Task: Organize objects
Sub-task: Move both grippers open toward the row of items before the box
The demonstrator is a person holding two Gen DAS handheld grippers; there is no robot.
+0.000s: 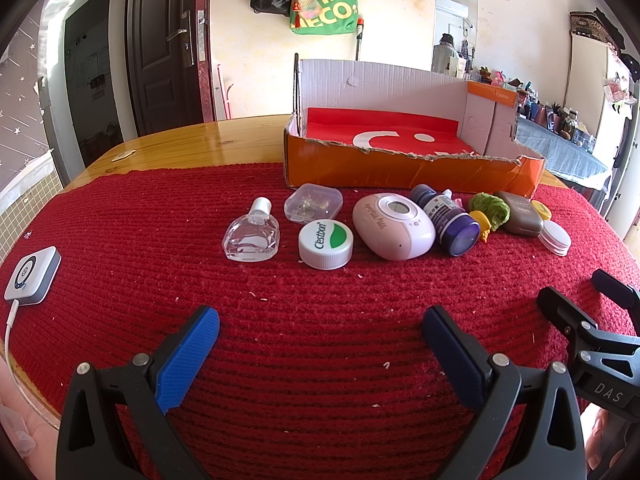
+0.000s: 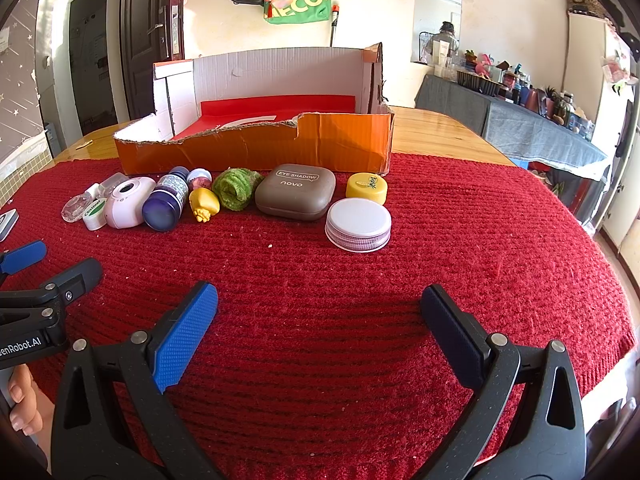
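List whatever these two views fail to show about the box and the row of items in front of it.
- Orange box floor: its front wall hides the near part in both wrist views.
- Small pink-lidded jar: mostly behind the purple bottle; a sliver in the left view.
- Clear case contents: too small to name.
- Purple bottle's label: unreadable, too small.

Bare red mat (image 2: 320, 280) lay ahead of both tongs; beyond it, a row of small items (image 2: 224, 200) fronted the orange box (image 2: 256, 148).
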